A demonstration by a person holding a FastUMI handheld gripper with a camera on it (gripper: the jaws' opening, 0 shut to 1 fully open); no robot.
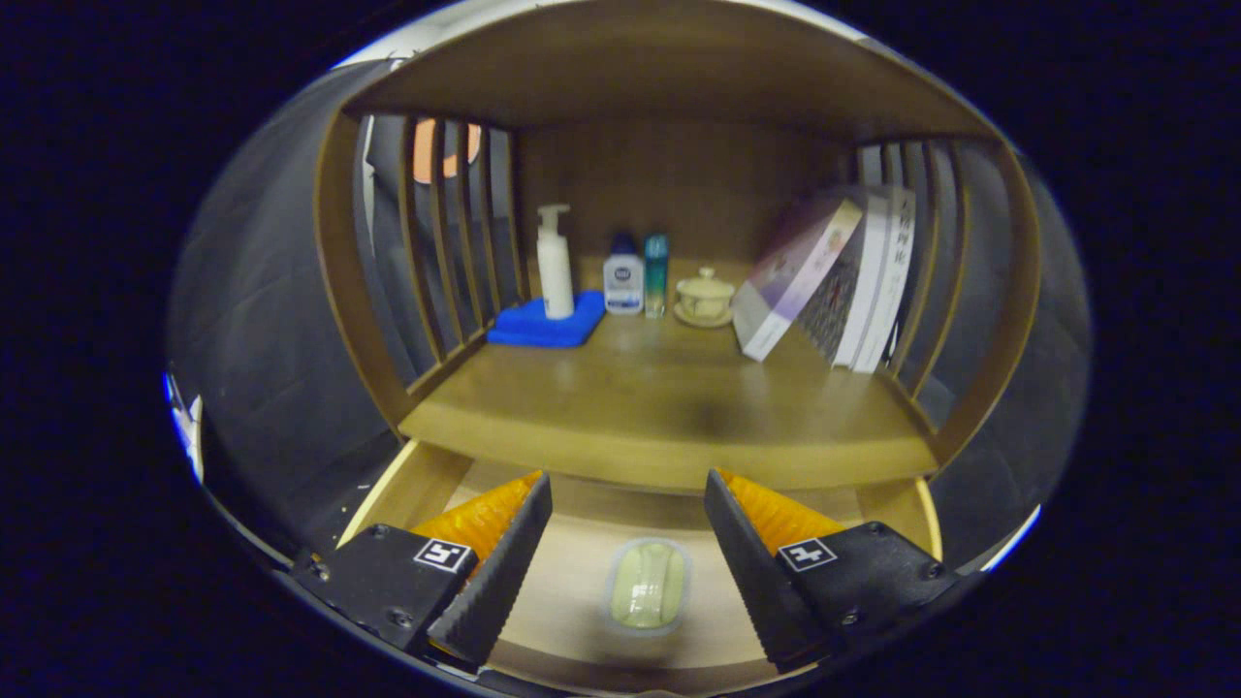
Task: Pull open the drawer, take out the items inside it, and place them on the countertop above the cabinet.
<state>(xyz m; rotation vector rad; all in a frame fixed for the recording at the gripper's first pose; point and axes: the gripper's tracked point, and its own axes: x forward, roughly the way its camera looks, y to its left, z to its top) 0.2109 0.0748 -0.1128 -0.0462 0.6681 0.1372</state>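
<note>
Drawer (417, 480) is pulled out below the countertop (669, 407), so I'm on the take-out step. Gripper (628, 523) hangs over the drawer w/ fingers spread wide, holding nothing. One item inside: a small pale oval thing in a clear wrap, prob. a soap bar (648, 586), lying flat on the drawer floor between the fingers, touching neither. Next I'd drop straight down, straddle it across its narrow width, then close. It's low and flat, so tips need to reach nearly to the floor.
</note>
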